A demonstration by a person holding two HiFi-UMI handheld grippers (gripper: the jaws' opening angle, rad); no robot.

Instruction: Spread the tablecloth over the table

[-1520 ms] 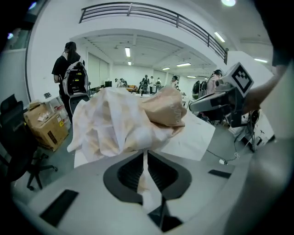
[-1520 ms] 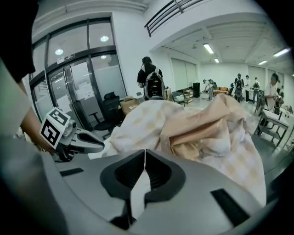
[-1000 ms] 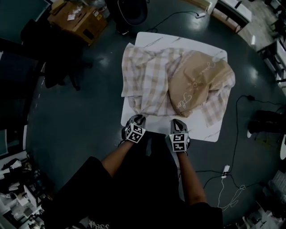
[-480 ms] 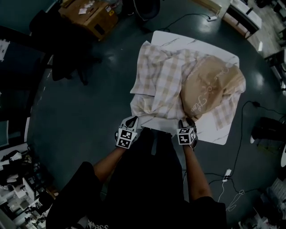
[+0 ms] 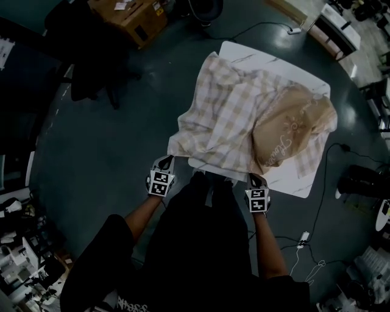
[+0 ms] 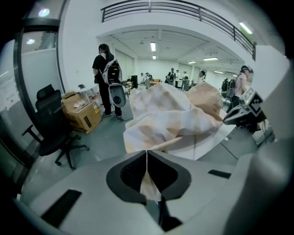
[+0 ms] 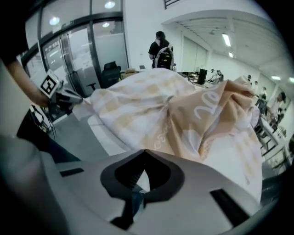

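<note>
A beige-and-white checked tablecloth [image 5: 231,122] with a tan patterned side lies bunched on the white table [image 5: 286,181]. Its near left corner is pulled out past the table's edge. My left gripper [image 5: 166,159] holds that corner and is shut on it; the cloth [image 6: 170,124] runs from the closed jaw tips [image 6: 147,152] back to the table. My right gripper [image 5: 255,177] sits at the cloth's near edge by the tan part. Its jaws have just been closing and now stand shut [image 7: 144,151], with a pale strip of the cloth [image 7: 138,105] between them.
A cardboard box [image 5: 131,15] and a black office chair [image 5: 91,79] stand on the dark floor left of the table. Cables [image 5: 304,237] trail on the floor at the right. A person [image 6: 103,73] stands beyond the box.
My left gripper has moved left, away from the table, drawing the cloth's corner out and opening the fold. My right gripper has shifted right along the near edge.
</note>
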